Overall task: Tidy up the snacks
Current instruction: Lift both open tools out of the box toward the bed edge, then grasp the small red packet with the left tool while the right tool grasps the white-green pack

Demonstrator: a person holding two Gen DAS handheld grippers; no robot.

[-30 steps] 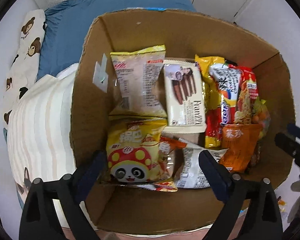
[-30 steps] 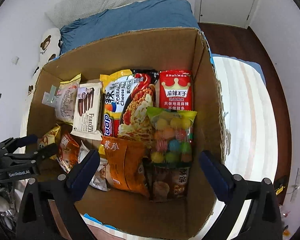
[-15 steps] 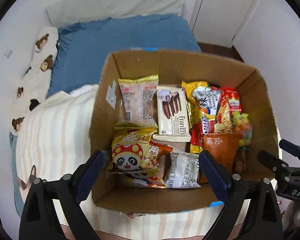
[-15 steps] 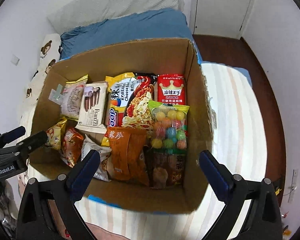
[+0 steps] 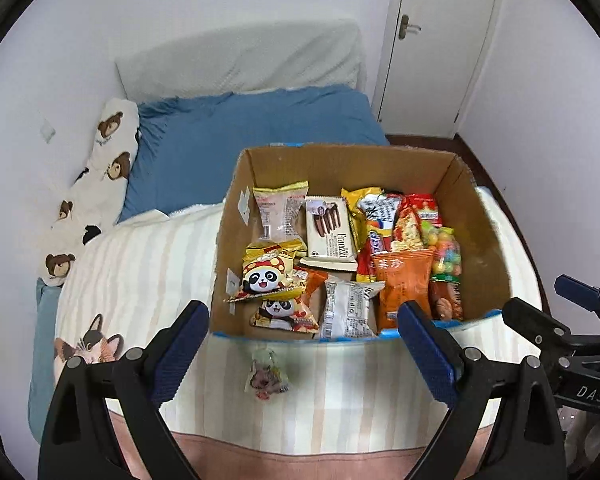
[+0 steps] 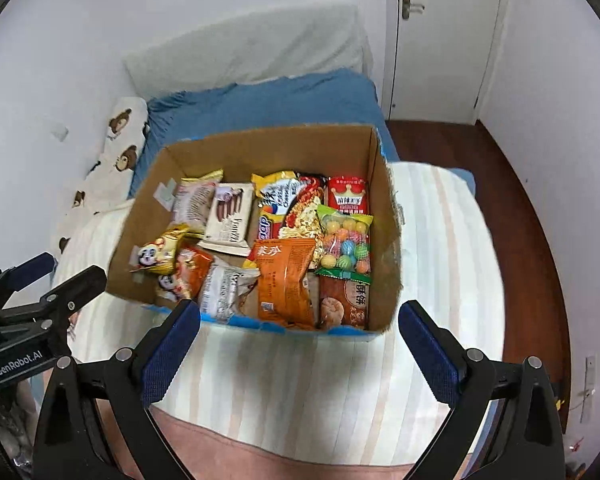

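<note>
Striped bedspread (image 5: 148, 280): snack-filled cardboard box (image 5: 480, 240) ahead of both spread, empty claws, left claw (image 5: 304, 344), right claw (image 6: 300, 340).

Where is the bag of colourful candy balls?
In the right wrist view, the candy bag sits inside the cardboard box, near its right wall, just beside the orange packet.

Both wrist views overlook the snack box (image 5: 480, 236) (image 6: 384, 216).
</note>
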